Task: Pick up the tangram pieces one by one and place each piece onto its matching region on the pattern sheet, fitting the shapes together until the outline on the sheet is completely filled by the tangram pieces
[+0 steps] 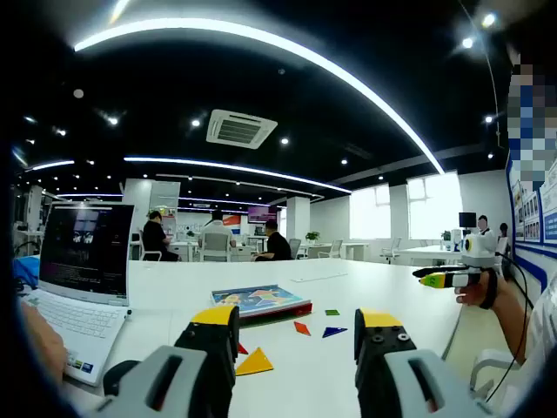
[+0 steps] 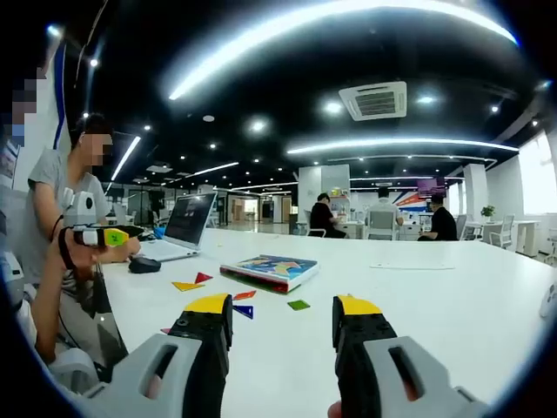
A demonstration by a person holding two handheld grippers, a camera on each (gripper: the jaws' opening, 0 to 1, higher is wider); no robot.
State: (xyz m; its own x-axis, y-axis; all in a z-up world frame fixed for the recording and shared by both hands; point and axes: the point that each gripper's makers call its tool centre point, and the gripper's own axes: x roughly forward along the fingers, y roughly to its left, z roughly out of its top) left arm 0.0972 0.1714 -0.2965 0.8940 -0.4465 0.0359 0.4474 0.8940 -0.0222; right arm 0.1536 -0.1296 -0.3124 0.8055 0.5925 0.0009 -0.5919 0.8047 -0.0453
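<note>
On the table (image 1: 365,287), both tongs, left (image 1: 300,326) and right (image 2: 283,315), gape released; a jaw half hides the yellow triangle (image 1: 255,362).

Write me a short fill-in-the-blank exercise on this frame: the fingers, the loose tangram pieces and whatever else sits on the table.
1. Both the left gripper and the right gripper have their fingers ____ with nothing between them.
2. The loose piece lying nearest the left gripper is the ____ triangle.
3. The small square piece beside the pattern book is ____.
4. On the white table the laptop stands ____.

Missing words: open; yellow; green; open
</note>
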